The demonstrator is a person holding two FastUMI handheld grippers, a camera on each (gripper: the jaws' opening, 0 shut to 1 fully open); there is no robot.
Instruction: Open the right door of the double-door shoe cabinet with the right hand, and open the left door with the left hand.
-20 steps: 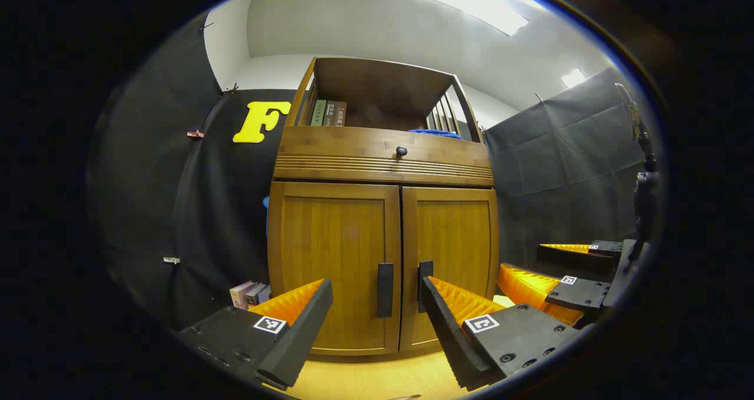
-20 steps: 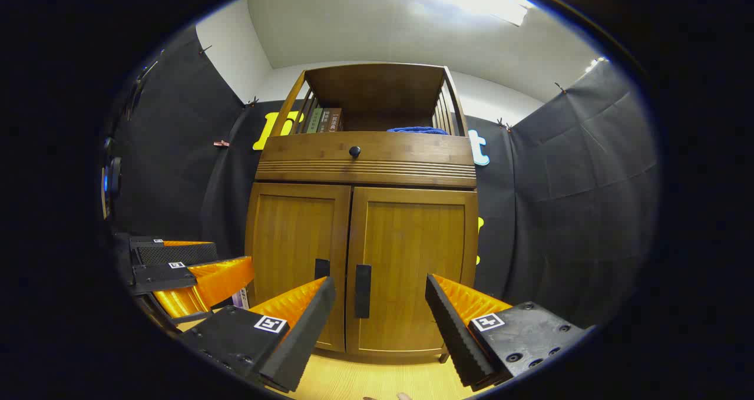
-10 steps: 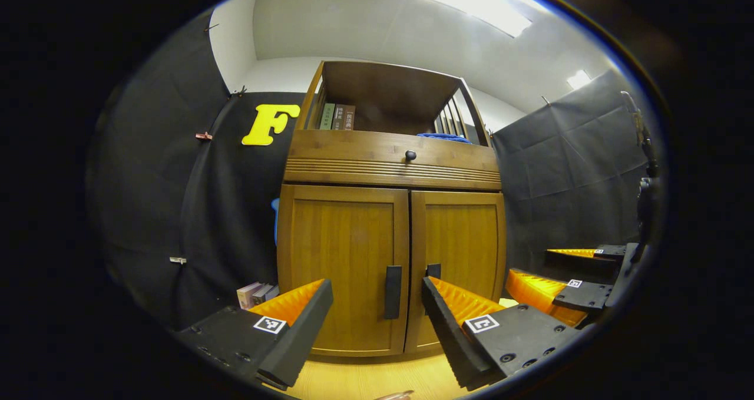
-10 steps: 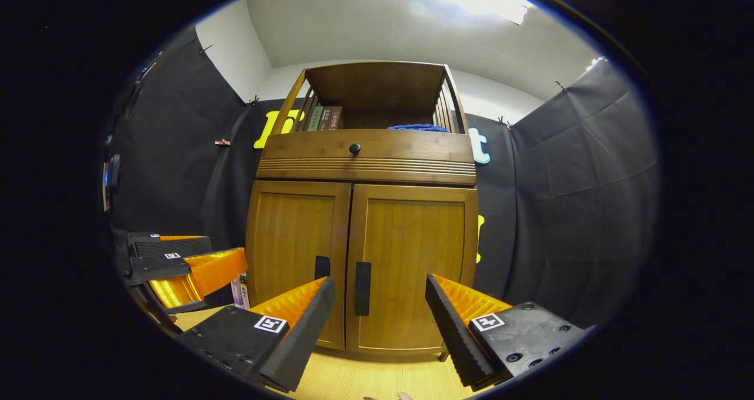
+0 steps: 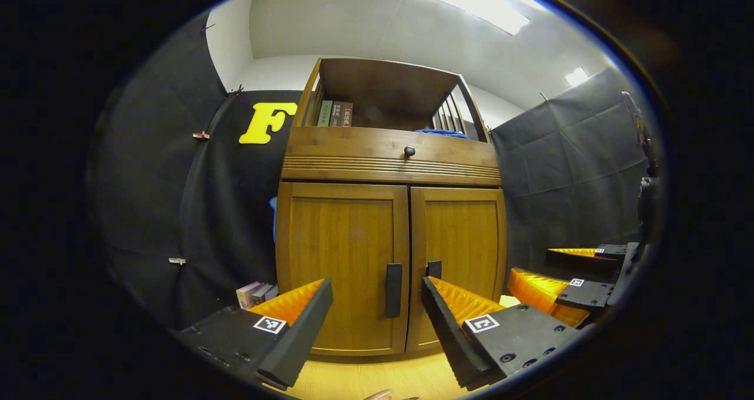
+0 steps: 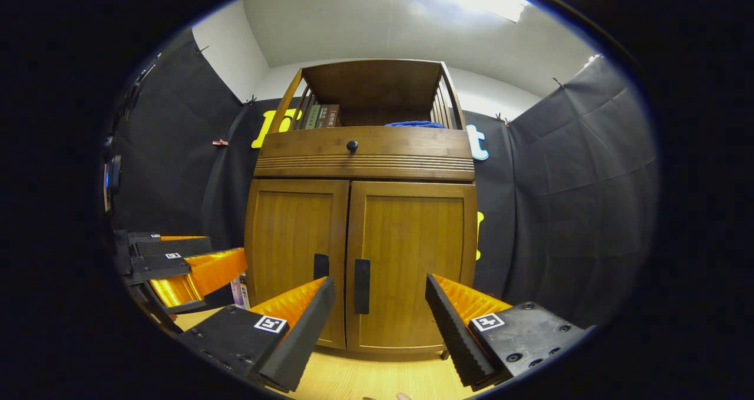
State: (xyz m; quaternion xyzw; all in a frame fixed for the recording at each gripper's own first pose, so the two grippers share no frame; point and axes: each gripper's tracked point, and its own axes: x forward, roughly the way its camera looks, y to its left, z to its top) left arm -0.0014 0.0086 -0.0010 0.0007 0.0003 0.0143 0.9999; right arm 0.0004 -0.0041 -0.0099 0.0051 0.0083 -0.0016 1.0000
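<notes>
Left gripper (image 5: 377, 317): its two fingers are standing wide apart and holding nothing, hovering in front of the cabinet and well short of the doors; in the right gripper view it is showing at the left edge (image 6: 177, 264), likewise spread.
Right gripper (image 6: 380, 317): its fingers are also gaping wide, gripping nothing, pointing at the seam between the two doors; in the left gripper view it is showing at the right edge (image 5: 565, 282).
Square black-and-white markers (image 5: 270, 324): one is sitting on top of each finger block; no readable writing on them.
Brown wooden double-door shoe cabinet (image 6: 360, 235): it is standing upright on the floor straight ahead of both grippers.
Left wooden door (image 5: 343, 264): it is sitting closed, with a black vertical bar handle (image 5: 393, 290) near its inner edge.
Right wooden door (image 6: 410, 264): it is sitting closed, its own black bar handle (image 6: 361, 277) beside the centre seam; in the left gripper view that handle is partly hiding behind a finger.
Wooden drawer front with small round black knob (image 6: 352, 146): it is running across above the doors.
Open top shelf (image 5: 377, 102): upright books (image 5: 333, 113) are standing at its left, their spine writing too small to read; a blue cloth-like thing (image 5: 439, 133) is lying at its right.
Small stack of books (image 5: 254, 294): it is resting on the floor just left of the cabinet.
Light wooden floor (image 6: 365, 379): it is stretching from the grippers to the cabinet base.
</notes>
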